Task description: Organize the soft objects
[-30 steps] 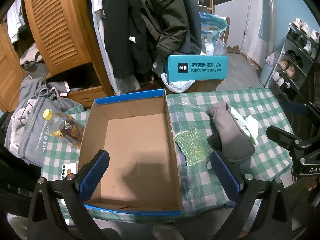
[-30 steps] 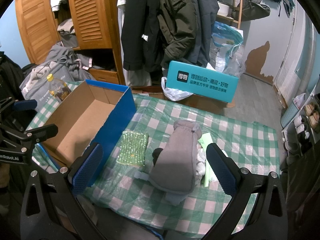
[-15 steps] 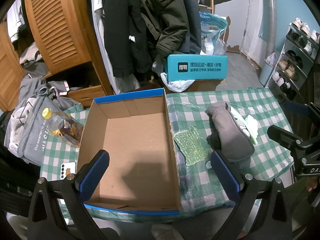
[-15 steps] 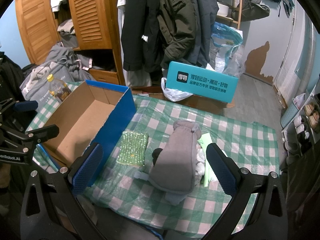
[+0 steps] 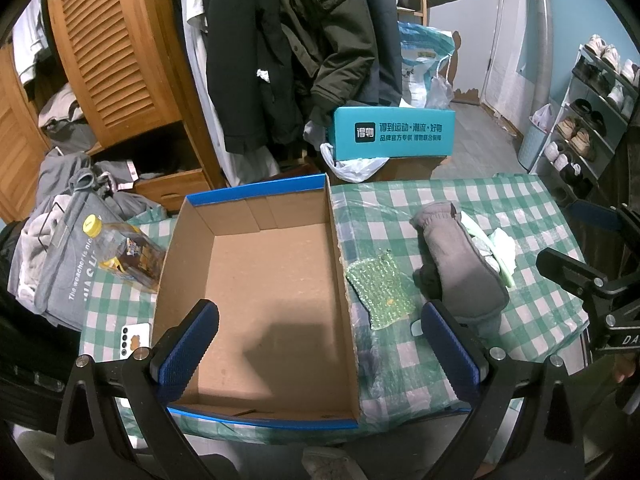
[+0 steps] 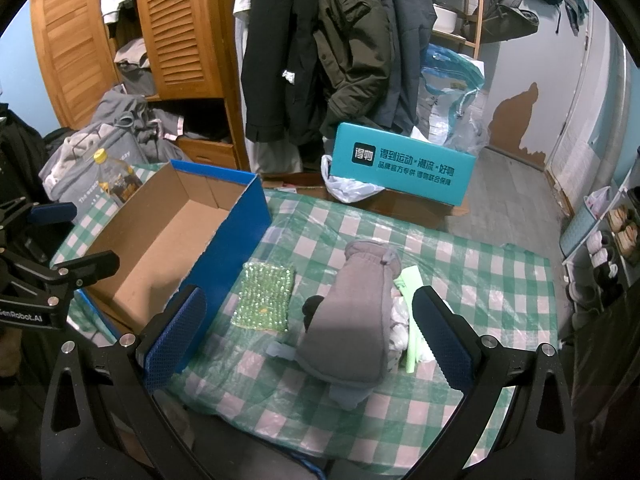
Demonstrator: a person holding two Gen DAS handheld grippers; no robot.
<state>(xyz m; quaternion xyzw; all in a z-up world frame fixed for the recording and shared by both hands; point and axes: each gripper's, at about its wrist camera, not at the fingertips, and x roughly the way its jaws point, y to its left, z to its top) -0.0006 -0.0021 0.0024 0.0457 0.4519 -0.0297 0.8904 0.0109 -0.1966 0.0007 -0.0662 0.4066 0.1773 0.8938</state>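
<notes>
Step in hand looks like the approach: nothing packed yet, both claws up off the worktop. Your left claw hangs above the cardboard box, jaws spread wide, nothing between them. Your right claw is likewise wide open and empty, framing the grey mitten from above without touching it.

Soft items lie in a loose cluster right of the box: green bubble-wrap pad just beside the box's blue wall, the mitten next to it, and pale green and white bits tucked against the mitten's far side; what those are, you cannot tell. A small dark thing sits at the mitten's near edge.

Box interior is bare cardboard, nothing in it. Plastic bottle lies outside, against the box's left wall.

Next move, by my reading: lower the right claw around the mitten's middle, close gently since it will squash and sag, then carry over the blue wall.
</notes>
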